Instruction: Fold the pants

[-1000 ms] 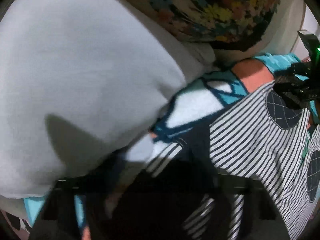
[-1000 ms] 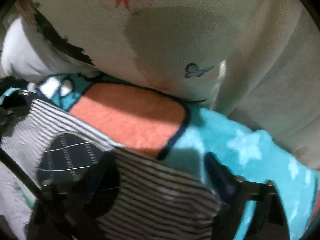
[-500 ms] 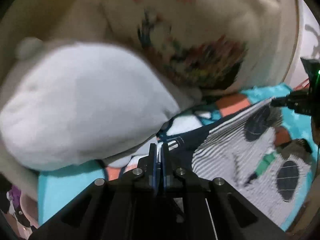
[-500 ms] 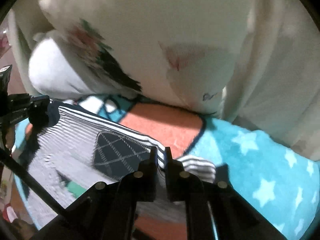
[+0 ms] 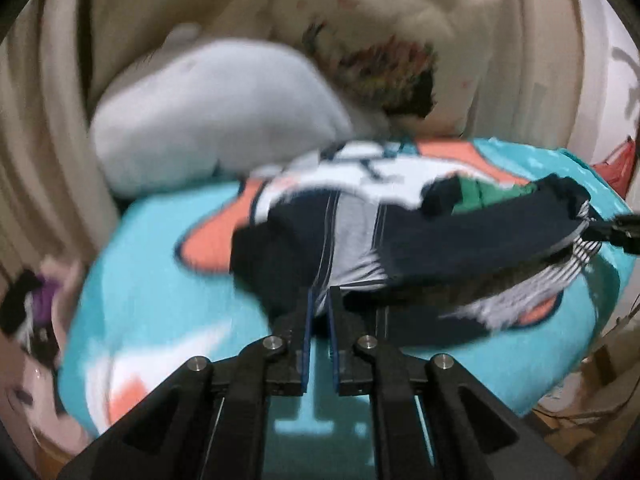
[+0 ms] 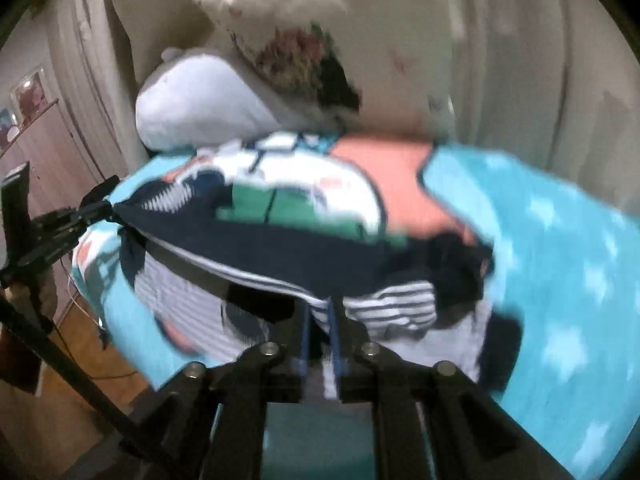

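The pants (image 5: 460, 236) are striped white and navy with a dark navy waistband and a green patch. They hang stretched between my two grippers above the turquoise blanket (image 5: 160, 300). My left gripper (image 5: 319, 300) is shut on one end of the waistband. My right gripper (image 6: 322, 312) is shut on the other end of the pants (image 6: 280, 256). Each gripper shows at the edge of the other's view: the right one (image 5: 600, 232), the left one (image 6: 108, 208). Both views are blurred by motion.
A white pillow (image 5: 212, 116) and a cream floral cushion (image 5: 372, 40) lean at the bed's head against pale curtains (image 6: 540, 60). The blanket (image 6: 560, 260) carries orange and white patterns. A wooden floor (image 6: 80, 360) and a black tripod leg (image 6: 60, 360) lie beside the bed.
Both grippers have lifted and pulled back from the pillows with the waistband held. The pants rose off the blanket and now hang folding over.
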`<action>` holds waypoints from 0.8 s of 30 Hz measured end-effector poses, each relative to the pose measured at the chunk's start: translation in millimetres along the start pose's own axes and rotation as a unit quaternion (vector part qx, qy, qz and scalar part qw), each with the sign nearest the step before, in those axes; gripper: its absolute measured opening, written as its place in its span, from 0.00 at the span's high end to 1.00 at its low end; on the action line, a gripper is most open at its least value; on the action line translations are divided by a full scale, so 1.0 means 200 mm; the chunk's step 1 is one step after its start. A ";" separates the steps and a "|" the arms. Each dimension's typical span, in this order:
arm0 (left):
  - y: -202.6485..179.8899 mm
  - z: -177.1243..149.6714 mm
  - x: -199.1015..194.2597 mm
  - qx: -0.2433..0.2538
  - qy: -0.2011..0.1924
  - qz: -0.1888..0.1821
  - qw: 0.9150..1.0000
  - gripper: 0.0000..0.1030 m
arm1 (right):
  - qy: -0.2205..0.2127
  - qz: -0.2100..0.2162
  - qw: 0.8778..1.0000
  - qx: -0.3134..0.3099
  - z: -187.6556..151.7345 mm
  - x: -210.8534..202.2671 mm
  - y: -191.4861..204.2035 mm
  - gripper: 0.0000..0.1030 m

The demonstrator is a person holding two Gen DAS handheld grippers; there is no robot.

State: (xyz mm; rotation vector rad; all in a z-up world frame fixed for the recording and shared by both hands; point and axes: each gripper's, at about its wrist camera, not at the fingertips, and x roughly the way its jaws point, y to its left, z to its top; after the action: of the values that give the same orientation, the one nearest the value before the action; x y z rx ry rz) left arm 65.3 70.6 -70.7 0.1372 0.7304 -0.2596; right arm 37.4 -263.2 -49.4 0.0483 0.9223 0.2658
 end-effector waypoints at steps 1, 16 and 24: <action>0.03 -0.03 -0.02 -0.013 0.005 0.007 1.000 0.89 | -0.003 -0.004 1.000 0.010 -0.04 -0.02 -0.01 0.78; 0.29 -0.07 -0.28 -0.146 -0.040 0.003 0.989 0.59 | -0.052 -0.075 0.985 0.145 0.13 -0.01 -0.34 0.58; 0.26 0.02 -0.27 -0.145 -0.051 -0.010 0.988 0.57 | -0.085 -0.076 0.979 0.170 0.09 -0.15 -0.34 0.94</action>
State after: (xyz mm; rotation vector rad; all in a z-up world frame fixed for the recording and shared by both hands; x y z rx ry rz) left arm 43.8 130.2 -30.6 -0.1586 0.6603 -0.1748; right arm 47.3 -335.6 -25.5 0.3096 0.7882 -0.0406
